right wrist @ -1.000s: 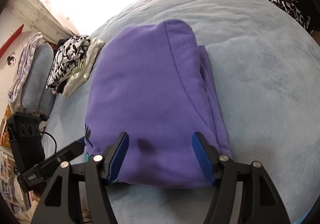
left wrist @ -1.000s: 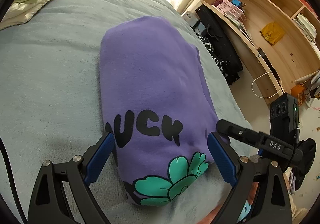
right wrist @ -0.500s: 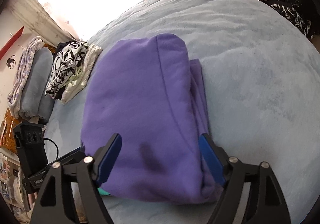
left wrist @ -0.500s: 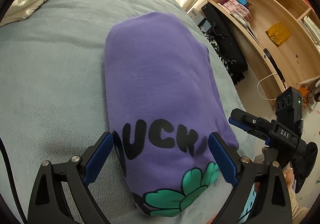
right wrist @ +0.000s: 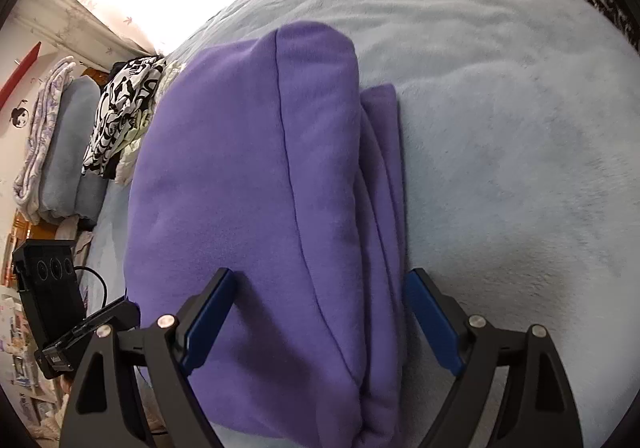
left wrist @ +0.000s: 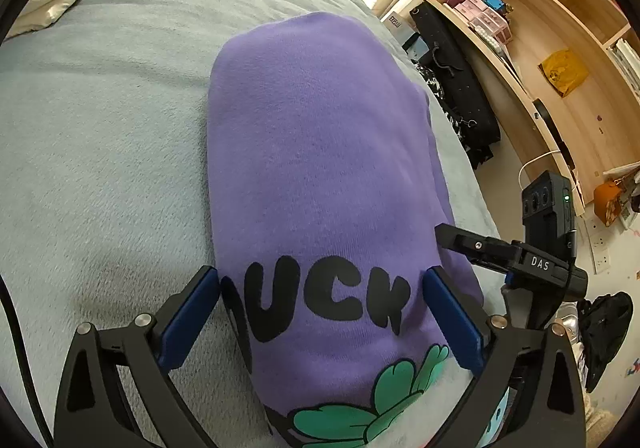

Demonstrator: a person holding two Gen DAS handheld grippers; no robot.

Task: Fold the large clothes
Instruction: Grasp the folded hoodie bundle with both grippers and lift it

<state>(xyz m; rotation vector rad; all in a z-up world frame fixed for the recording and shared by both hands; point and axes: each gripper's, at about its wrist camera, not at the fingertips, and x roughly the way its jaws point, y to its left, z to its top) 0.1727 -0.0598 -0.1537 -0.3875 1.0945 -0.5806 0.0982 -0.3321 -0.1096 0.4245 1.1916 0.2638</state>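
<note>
A purple sweatshirt (left wrist: 320,168) lies folded into a thick bundle on a light blue blanket (left wrist: 100,128). It carries black letters and a green flower print at its near end. My left gripper (left wrist: 320,312) is open, its blue pads straddling the printed end just above the cloth. My right gripper (right wrist: 320,320) is open at the opposite, plain end of the sweatshirt (right wrist: 248,176), straddling its layered folds. The right gripper also shows at the right of the left wrist view (left wrist: 520,260), and the left gripper at the left edge of the right wrist view (right wrist: 80,332).
A stack of folded clothes, black-and-white on top, lies on the blanket's far side (right wrist: 120,112). Rolled blankets (right wrist: 60,144) lie beyond it. Wooden shelves (left wrist: 560,48) and black bags (left wrist: 456,80) stand off the bed's edge.
Both grippers have moved further in over the sweatshirt's two ends and lower, so it fills more of each view. Both stay open. The sweatshirt has not moved.
</note>
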